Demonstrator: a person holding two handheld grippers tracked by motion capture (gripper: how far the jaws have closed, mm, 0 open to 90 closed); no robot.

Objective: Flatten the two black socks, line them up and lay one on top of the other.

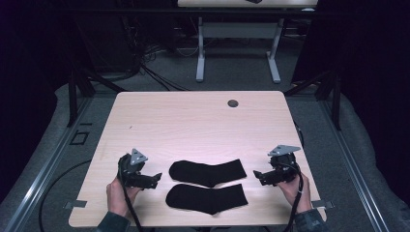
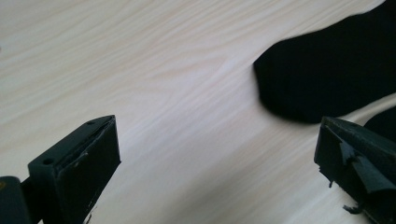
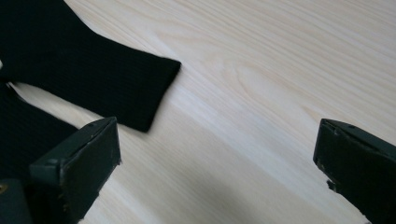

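Two black socks, laid flat and parallel near the front edge of the light wood tabletop [image 1: 193, 116]. The far sock [image 1: 208, 172] has its rounded toe end toward the left gripper and its cuff toward the right gripper. The near sock [image 1: 207, 198] lies just in front of the far sock, close beside it, with a thin strip of wood showing between them. The left gripper [image 1: 155, 178] is just beyond the far sock's toe end, its jaws spread wide with nothing between them and bare wood beneath. The right gripper [image 1: 258, 175] is just beyond the far sock's cuff, its jaws likewise wide apart and empty, clear of the fabric. A small dark round grommet [image 1: 233, 103] sits well behind the far sock, near the tabletop's back edge. A second table's white legs [image 1: 200, 58] stand on the floor farther behind.
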